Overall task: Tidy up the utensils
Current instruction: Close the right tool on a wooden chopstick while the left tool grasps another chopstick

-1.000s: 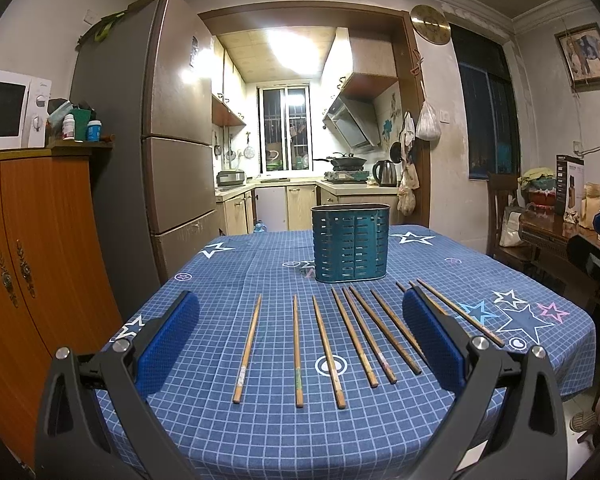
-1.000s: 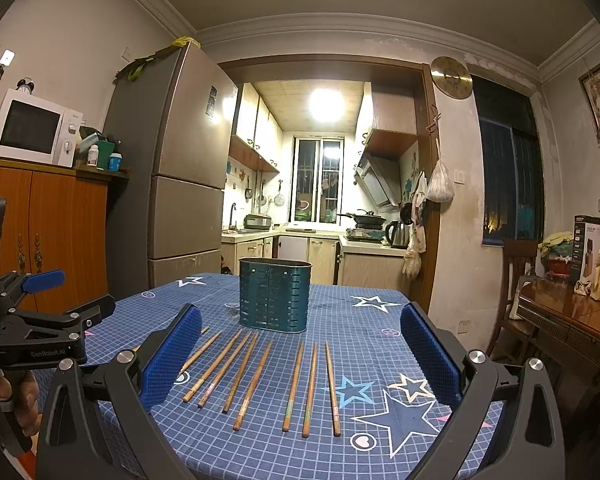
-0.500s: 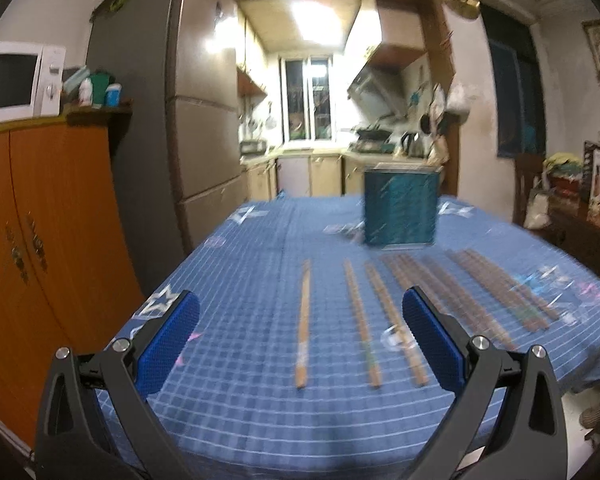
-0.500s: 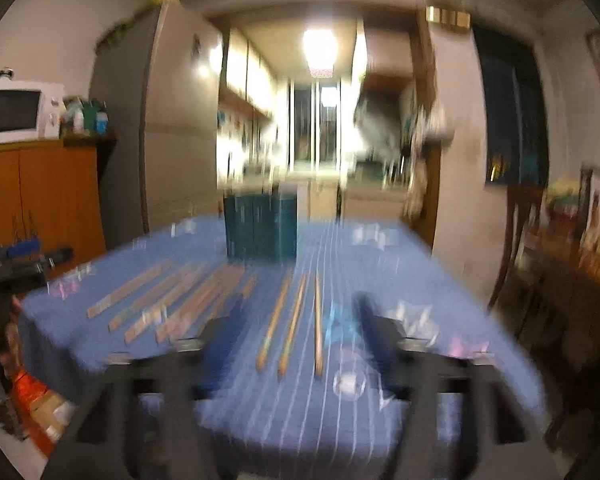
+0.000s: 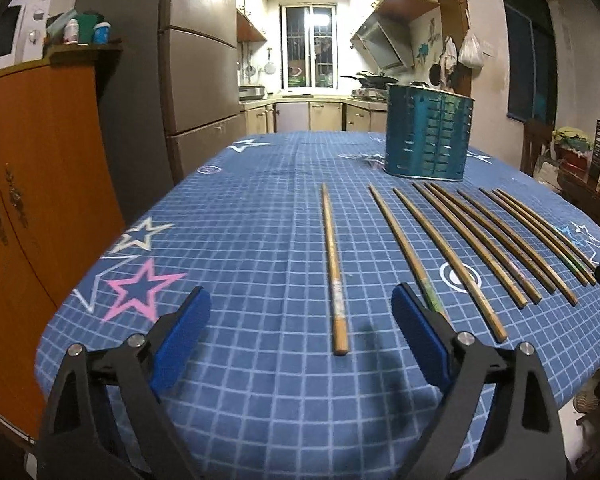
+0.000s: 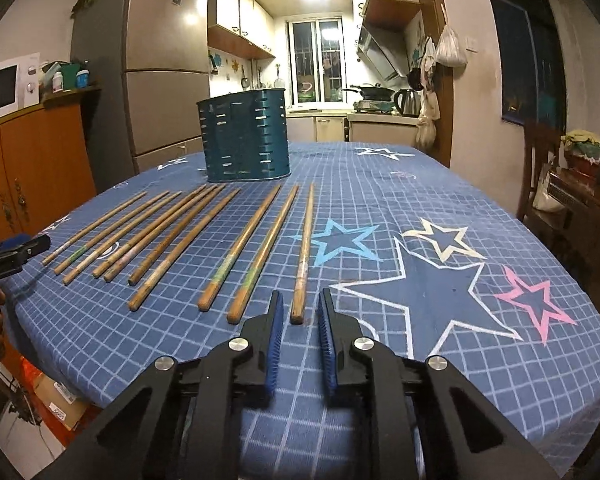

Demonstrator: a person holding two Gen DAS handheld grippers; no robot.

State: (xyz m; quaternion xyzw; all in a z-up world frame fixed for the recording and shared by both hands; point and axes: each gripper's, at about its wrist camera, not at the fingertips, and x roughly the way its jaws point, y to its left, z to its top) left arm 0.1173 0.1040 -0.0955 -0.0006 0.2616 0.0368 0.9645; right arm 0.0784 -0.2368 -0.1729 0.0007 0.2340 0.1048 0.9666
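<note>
1. Right gripper: jaws narrow and closing. The butt end of the rightmost chopstick lies just ahead of the tips, in line with the gap; the pads do not press on it, so nothing is held.
2. Left gripper: jaws wide and closing, holding nothing. The leftmost chopstick lies between the fingers, its near end roughly midway, clear of both blue pads.
3. Stock: about ten wooden chopsticks in a loose fan on the blue star-print tablecloth, thick ends toward the cameras. The teal slotted holder stands upright beyond their far tips, apart from both grippers.
4. Risk, right side: the stick lies flat and thin on cloth. Jaws closing short of its end likely meet on air; closing too low likely pinches a fold of cloth.
5. Risk, right side: a neighbouring chopstick lies just beside the target near the tips; a finger may nudge it or take two at once.
6. Risk, left side: the right finger sits over the second chopstick; closing may drag it inward.
7. Risk, general: an end grip leaves a long lever, so a stick may droop or swing.
</note>
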